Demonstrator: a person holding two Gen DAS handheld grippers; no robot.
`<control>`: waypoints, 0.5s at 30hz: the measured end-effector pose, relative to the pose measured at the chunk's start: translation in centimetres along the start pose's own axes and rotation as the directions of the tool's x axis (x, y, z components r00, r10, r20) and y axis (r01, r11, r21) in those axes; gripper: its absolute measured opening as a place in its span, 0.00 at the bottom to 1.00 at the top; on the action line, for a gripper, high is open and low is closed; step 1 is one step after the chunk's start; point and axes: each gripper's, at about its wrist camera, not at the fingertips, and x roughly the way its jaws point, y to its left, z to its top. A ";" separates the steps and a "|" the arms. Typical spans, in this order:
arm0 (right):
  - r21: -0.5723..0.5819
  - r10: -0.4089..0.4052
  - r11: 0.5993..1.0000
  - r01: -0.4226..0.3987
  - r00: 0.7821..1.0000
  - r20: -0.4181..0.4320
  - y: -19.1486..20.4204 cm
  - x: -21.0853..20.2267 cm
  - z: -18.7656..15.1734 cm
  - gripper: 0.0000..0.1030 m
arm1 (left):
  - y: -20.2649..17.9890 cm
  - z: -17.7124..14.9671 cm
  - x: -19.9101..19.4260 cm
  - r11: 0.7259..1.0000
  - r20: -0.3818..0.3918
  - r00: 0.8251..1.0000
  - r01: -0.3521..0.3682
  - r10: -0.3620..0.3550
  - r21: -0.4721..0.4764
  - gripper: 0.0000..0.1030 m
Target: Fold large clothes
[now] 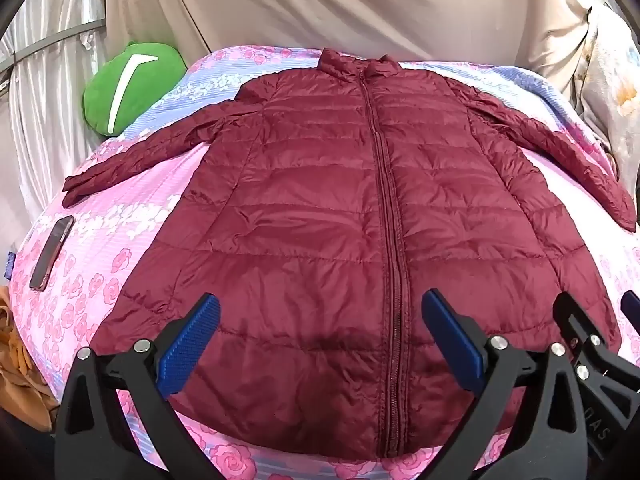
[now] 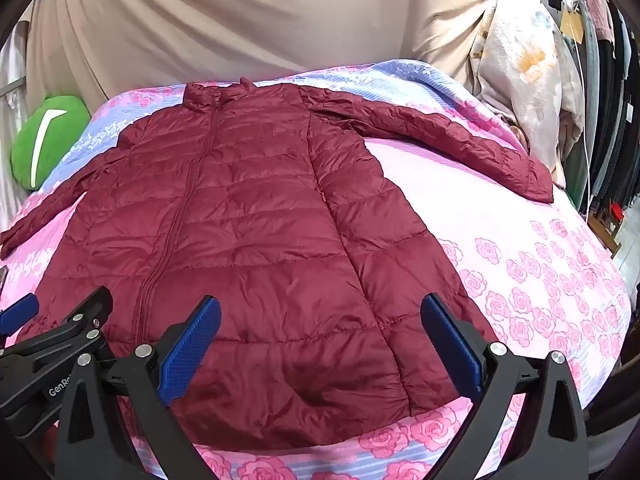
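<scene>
The left gripper (image 1: 320, 320) stands with its jaws as wide as they go and nothing between the blue pads; it hangs over the lower hem of the maroon down jacket (image 1: 340, 208), astride the zip. The right gripper (image 2: 320, 320) is likewise spread wide and empty, over the hem on the jacket's right half. Both sit side by side at the bottom of their frames, probably poised to choose a first fold rather than to grip yet.

The jacket lies flat, zipped, front up, collar toward the top of each frame, sleeves splayed out to either side — a layout that suits folding sleeves inward first. It rests on a floral bedspread (image 2: 540, 280), which shows wide bare room at the right of the right-wrist frame.

At the left of the left-wrist frame a phone (image 1: 52, 252) lies just beyond the sleeve cuff, and a green cushion (image 1: 128, 88) sits upper left — both near that sleeve's path. The right cuff reaches close to the bed's edge.
</scene>
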 end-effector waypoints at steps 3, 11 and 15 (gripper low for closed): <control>0.000 0.000 1.000 0.000 1.000 0.001 0.0 0.1 0.0 0.95 | -0.1 -0.1 0.0 1.000 -0.004 1.000 -0.001 0.001 -0.003 0.96; -0.003 -0.001 1.000 0.001 1.000 0.000 0.0 0.2 0.1 0.95 | 0.0 0.1 0.3 1.000 -0.010 1.000 0.008 -0.008 -0.010 0.96; -0.001 -0.001 1.000 0.001 1.000 0.002 -0.1 0.2 0.1 0.95 | -0.2 0.4 0.5 1.000 -0.010 1.000 0.010 -0.010 -0.006 0.96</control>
